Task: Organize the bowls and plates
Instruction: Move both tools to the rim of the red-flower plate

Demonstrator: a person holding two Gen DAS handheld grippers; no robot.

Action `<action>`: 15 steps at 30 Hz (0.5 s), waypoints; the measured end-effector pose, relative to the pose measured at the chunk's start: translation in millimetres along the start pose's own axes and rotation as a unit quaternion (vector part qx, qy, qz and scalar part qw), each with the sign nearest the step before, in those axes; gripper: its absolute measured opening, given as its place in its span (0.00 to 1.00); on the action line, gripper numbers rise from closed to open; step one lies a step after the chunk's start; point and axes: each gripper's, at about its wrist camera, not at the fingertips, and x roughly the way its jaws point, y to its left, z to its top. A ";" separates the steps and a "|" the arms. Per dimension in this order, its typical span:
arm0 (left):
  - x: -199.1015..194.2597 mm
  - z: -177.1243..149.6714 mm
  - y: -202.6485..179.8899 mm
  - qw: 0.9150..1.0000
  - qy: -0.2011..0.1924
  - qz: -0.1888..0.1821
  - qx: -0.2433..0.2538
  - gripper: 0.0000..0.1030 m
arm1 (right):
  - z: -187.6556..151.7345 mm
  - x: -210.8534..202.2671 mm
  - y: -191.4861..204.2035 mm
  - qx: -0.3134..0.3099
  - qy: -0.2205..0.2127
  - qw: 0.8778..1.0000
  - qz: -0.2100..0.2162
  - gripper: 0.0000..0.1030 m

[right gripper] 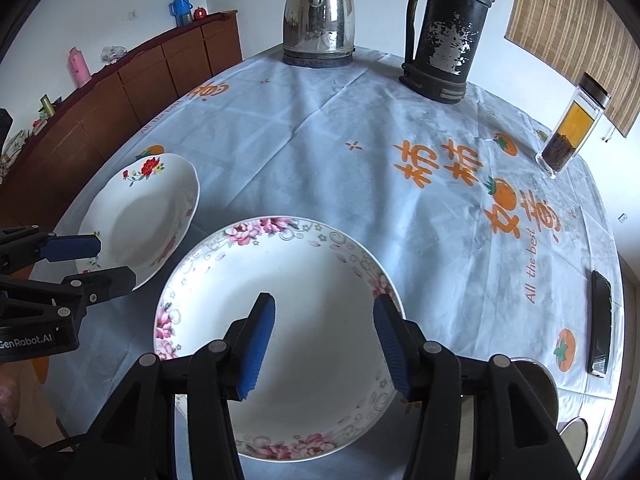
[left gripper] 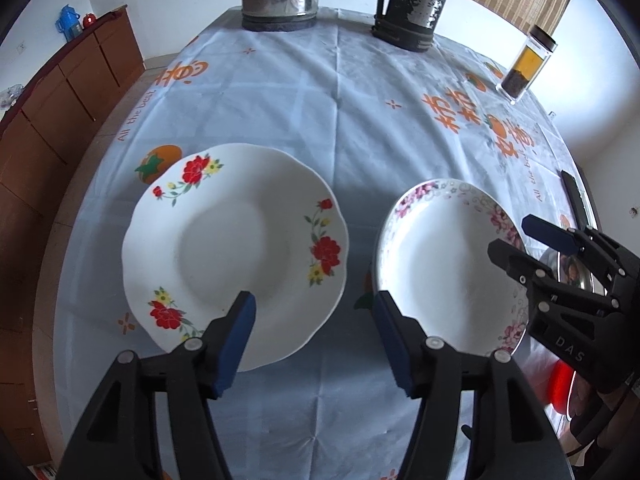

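Observation:
Two deep white plates lie side by side on the blue tablecloth. The scalloped plate with red flowers (left gripper: 236, 248) is on the left, also visible as the red-flower plate (right gripper: 140, 208). The pink-flowered plate (left gripper: 444, 272) lies to its right and fills the right wrist view as the pink plate (right gripper: 280, 256). My left gripper (left gripper: 316, 308) is open, hovering over the gap between the two plates with nothing in it. My right gripper (right gripper: 324, 308) is open above the pink plate's centre, holding nothing. Each gripper shows in the other's view: right gripper (left gripper: 516, 238), left gripper (right gripper: 114, 260).
At the table's far side stand a steel kettle (right gripper: 320, 16), a worn black thermos (right gripper: 444, 32) and a glass tea jar (right gripper: 572, 128). A black phone (right gripper: 600, 324) and a metal dish (right gripper: 536, 380) lie near the right edge. A wooden sideboard (right gripper: 120, 92) runs along the left.

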 end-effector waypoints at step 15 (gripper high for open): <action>-6.2 -8.7 78.1 0.996 -0.002 0.047 -0.080 0.60 | 28.4 9.6 38.8 -0.016 -0.004 0.998 0.065 0.52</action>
